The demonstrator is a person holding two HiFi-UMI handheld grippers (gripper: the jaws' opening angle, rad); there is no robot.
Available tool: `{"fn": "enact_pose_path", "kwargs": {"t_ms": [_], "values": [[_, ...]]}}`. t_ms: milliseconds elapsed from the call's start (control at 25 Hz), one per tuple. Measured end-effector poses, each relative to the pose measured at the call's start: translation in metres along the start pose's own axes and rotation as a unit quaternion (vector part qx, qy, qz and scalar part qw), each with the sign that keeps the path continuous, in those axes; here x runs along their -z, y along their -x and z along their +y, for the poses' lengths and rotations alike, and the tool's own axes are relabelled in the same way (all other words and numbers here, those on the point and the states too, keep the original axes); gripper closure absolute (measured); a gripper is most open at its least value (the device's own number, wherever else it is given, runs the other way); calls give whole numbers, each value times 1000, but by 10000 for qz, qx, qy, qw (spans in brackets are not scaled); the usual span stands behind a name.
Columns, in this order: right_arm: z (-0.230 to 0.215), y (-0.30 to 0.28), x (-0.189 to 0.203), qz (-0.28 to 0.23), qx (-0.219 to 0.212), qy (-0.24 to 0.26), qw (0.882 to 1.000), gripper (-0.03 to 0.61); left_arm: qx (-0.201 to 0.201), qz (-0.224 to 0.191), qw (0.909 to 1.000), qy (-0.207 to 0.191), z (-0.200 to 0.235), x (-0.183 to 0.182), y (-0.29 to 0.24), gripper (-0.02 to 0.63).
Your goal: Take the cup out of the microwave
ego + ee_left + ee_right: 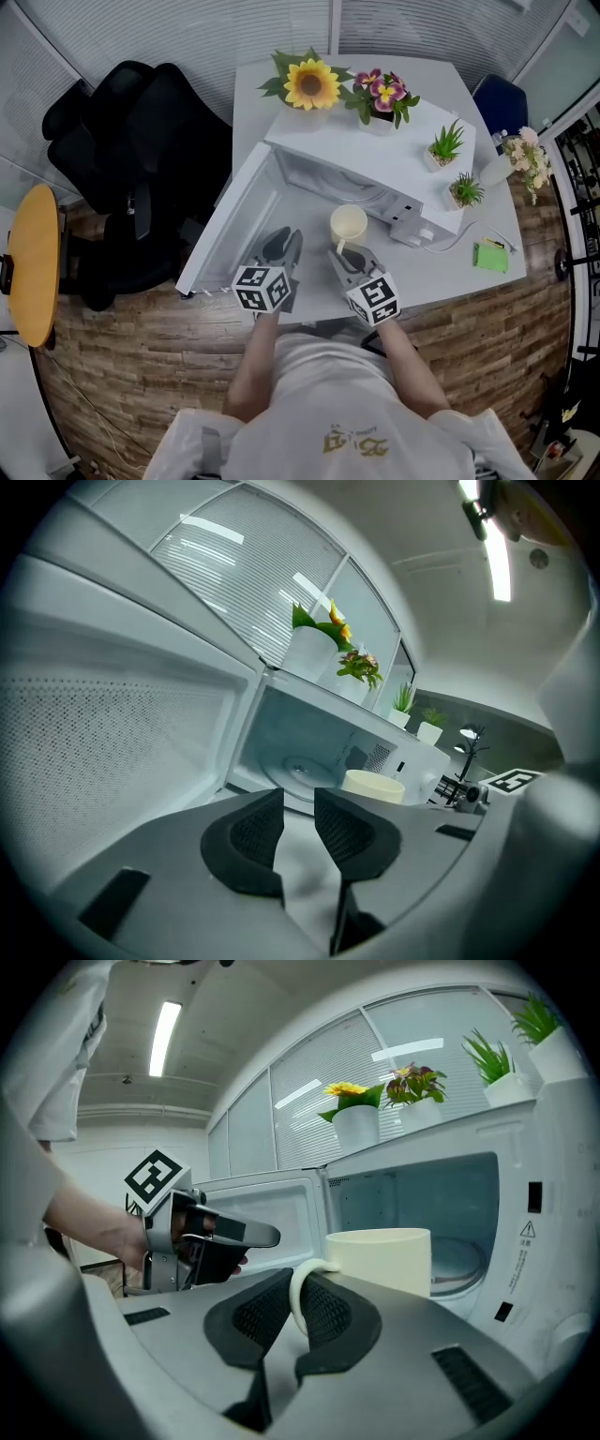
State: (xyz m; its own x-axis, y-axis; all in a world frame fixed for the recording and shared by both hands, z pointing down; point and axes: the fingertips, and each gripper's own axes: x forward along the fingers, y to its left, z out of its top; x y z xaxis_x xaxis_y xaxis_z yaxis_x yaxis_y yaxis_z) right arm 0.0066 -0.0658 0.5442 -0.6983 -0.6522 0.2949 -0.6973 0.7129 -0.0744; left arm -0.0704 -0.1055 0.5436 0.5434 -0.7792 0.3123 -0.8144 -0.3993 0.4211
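Observation:
The white microwave (375, 159) stands on the table with its door (230, 220) swung wide to the left. A cream cup (348, 223) is just outside the opening, in front of the glass turntable (300, 769). My right gripper (339, 255) is shut on the cup's handle (298, 1297), which sits pinched between the pads of the right gripper (292, 1302); the cup (380, 1258) is upright. My left gripper (286, 242) is beside it, in front of the open door. The left gripper (299, 808) is open by a narrow gap with nothing in it. I cannot tell whether the cup (373, 785) rests on the table.
A sunflower pot (312, 86), pink flowers (382, 94) and two small green plants (446, 145) stand on the microwave's top. A black office chair (131, 159) is left of the table, a green item (489, 255) lies at the right. The table's front edge (431, 295) is near the person's body.

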Motion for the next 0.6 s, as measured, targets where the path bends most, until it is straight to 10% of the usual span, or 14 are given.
{"fn": "enact_pose_path", "kwargs": {"t_ms": [600], "values": [[13, -23, 35, 343, -941, -276, 9946, 543, -269, 340, 9989, 203, 28, 35, 4, 511]]}}
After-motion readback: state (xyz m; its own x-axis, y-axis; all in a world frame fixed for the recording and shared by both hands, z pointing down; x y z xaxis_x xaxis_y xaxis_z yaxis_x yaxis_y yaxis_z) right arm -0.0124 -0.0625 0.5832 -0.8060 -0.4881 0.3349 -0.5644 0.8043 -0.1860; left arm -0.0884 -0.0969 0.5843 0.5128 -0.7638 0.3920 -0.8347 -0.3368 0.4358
